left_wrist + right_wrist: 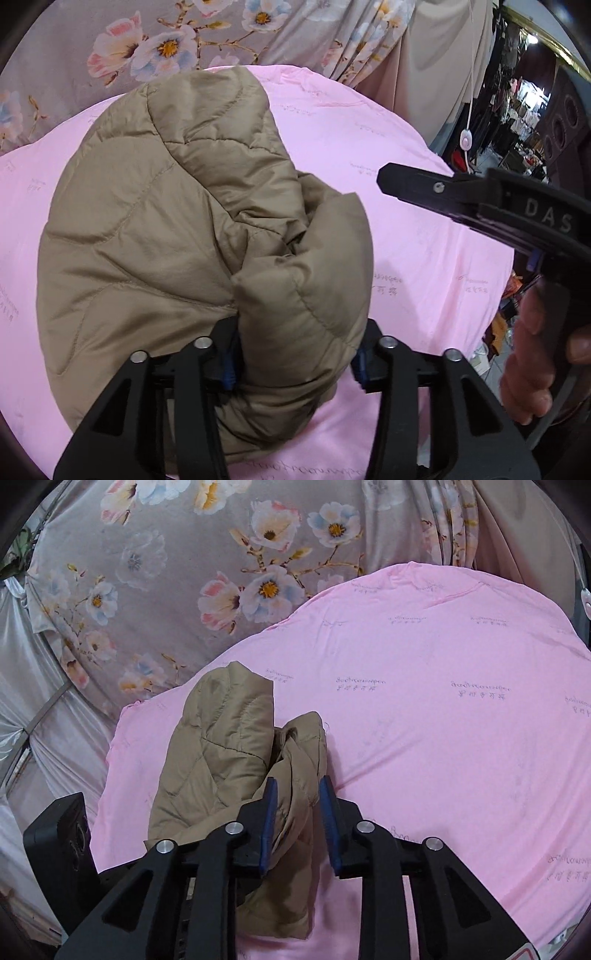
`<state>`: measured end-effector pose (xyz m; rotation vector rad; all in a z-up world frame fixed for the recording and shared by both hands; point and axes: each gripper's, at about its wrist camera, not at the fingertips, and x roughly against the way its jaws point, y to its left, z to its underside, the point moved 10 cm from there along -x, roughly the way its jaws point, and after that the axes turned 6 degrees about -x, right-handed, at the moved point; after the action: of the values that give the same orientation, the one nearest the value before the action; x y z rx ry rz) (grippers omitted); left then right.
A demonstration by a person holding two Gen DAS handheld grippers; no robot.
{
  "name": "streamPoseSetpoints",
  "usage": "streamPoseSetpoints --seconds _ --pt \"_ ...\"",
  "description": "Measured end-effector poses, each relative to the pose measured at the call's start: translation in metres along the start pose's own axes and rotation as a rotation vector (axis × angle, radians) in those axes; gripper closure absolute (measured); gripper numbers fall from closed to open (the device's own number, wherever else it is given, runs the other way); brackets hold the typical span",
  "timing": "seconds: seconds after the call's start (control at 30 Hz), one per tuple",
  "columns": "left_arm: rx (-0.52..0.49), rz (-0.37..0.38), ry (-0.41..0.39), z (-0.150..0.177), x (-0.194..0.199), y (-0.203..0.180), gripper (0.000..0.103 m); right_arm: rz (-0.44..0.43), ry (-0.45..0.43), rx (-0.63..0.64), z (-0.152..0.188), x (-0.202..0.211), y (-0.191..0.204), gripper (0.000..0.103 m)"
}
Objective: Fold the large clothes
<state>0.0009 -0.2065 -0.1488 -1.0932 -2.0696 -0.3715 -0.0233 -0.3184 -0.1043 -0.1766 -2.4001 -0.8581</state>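
The quilted jacket's (155, 229) near edge is hidden behind the left gripper (295, 354); the shop shelves' (524, 110) goods are too small to tell.

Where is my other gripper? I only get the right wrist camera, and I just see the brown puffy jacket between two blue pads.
Observer: The left gripper is at the near edge of the jacket, with a fat fold between its open jaws.
Operator: Is it squeezing the fold?
Observer: It looks loose. The fold is puffed out, not pinched flat.
Operator: What does my gripper look like from over there?
Observer: The right gripper is up in the air over the pink sheet, and its tip is clear of the jacket.
Operator: Who's holding it?
Observer: A hand is wrapped around its handle.
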Motion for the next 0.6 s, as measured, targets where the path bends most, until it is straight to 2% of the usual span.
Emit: streamPoseSetpoints --seconds 0.07,0.17,0.33,0.5,0.6 --pt "0.03 0.009 -0.031 -0.008 0.018 0.005 0.037 0.001 -0.018 0.013 -0.006 0.002 0.007 0.067" --pt "0.054 0.0 -0.082 -0.021 0.042 0.014 0.032 -0.003 -0.056 0.035 -0.025 0.007 0.022 0.059" --pt "0.1 -0.138 -0.16 -0.045 0.078 0.058 0.028 -0.014 -0.105 0.096 -0.062 0.009 0.059 0.043" --pt "0.171 -0.273 -0.165 -0.062 0.086 0.116 0.028 -0.004 -0.128 0.162 -0.098 -0.006 0.098 0.033" --pt "0.208 -0.336 -0.15 -0.068 0.08 0.149 0.028 -0.011 -0.106 0.152 -0.115 -0.025 0.111 0.03"
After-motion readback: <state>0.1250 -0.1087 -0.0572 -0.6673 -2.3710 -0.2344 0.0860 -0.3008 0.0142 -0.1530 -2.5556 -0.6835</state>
